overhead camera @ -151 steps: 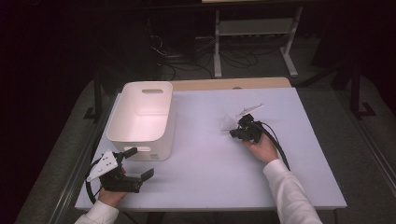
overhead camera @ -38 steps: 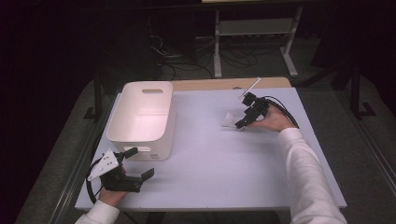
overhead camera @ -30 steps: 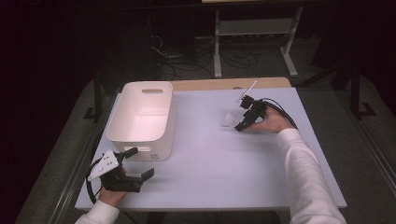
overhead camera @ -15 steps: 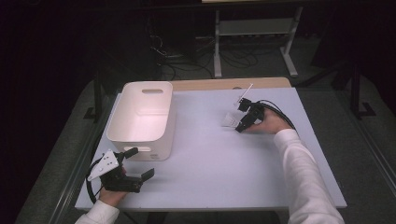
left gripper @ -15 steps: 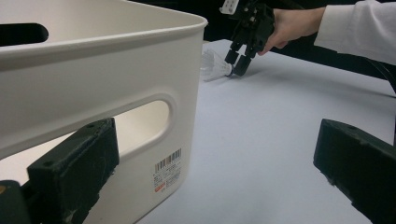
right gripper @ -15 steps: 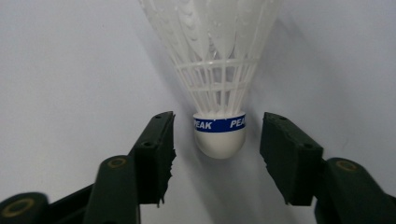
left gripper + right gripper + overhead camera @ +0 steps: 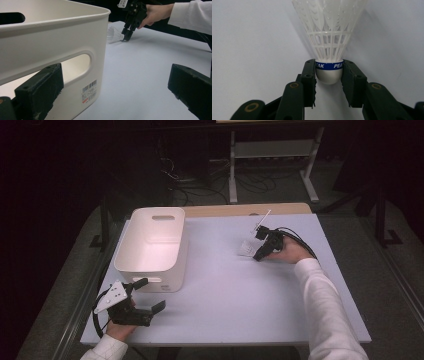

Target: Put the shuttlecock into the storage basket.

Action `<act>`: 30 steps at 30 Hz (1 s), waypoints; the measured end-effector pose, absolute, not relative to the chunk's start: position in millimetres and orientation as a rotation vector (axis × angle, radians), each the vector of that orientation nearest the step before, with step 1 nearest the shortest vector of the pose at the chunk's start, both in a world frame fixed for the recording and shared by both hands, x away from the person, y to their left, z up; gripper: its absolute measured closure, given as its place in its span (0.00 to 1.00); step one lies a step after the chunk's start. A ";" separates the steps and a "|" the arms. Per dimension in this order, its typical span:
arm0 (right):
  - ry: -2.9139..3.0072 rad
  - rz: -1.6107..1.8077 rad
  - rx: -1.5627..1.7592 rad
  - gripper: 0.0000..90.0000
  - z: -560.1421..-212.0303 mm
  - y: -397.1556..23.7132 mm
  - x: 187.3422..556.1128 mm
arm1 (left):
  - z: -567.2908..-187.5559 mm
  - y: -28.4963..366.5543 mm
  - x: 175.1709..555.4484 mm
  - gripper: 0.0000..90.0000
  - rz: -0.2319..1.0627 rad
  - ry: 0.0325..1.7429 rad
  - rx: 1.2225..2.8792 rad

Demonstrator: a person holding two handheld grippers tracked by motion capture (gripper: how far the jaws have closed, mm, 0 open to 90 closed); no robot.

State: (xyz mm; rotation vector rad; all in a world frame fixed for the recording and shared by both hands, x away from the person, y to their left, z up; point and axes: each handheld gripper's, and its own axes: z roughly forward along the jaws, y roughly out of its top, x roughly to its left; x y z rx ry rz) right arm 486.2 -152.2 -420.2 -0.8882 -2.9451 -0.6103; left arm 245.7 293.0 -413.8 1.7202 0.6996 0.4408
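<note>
A white shuttlecock (image 7: 329,37) with a blue band lies on the pale table (image 7: 225,295) at the far right, also seen as a small white shape (image 7: 246,248) from above. My right gripper (image 7: 329,72) has just been closing, and its two black jaws now press on both sides of the cork head. From above, the right gripper (image 7: 257,254) points down-left at it. The left gripper view shows the same grip far off, with the shuttlecock (image 7: 113,35) on the table. My left gripper (image 7: 150,295) rests open at the near left, with nothing between its jaws.
A white plastic bin (image 7: 172,270) with handle slots stands at the left of the table, and its near wall (image 7: 62,37) is right in front of the left gripper. Beyond the table's far edge are a metal rack (image 7: 272,150) and floor cables.
Since five seconds ago the right hand has moved a little farther back to the shuttlecock. Over the last second both hands have stayed in place.
</note>
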 end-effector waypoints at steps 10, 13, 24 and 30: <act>-2.915 -0.735 -0.927 0.71 -409.9 -151.6 487.4 | -413.3 292.6 245.9 0.00 0.431 0.691 1.713; -2.921 -0.741 -0.930 0.71 -407.2 -149.6 486.1 | -413.2 292.1 246.1 0.00 0.431 0.691 1.715; -2.918 -0.779 -0.968 0.71 -385.4 -153.2 475.9 | -414.0 290.1 247.7 0.00 0.427 0.684 1.722; -2.935 -0.800 -0.966 0.71 -369.0 -156.2 469.4 | -413.9 290.0 248.3 0.00 0.429 0.683 1.720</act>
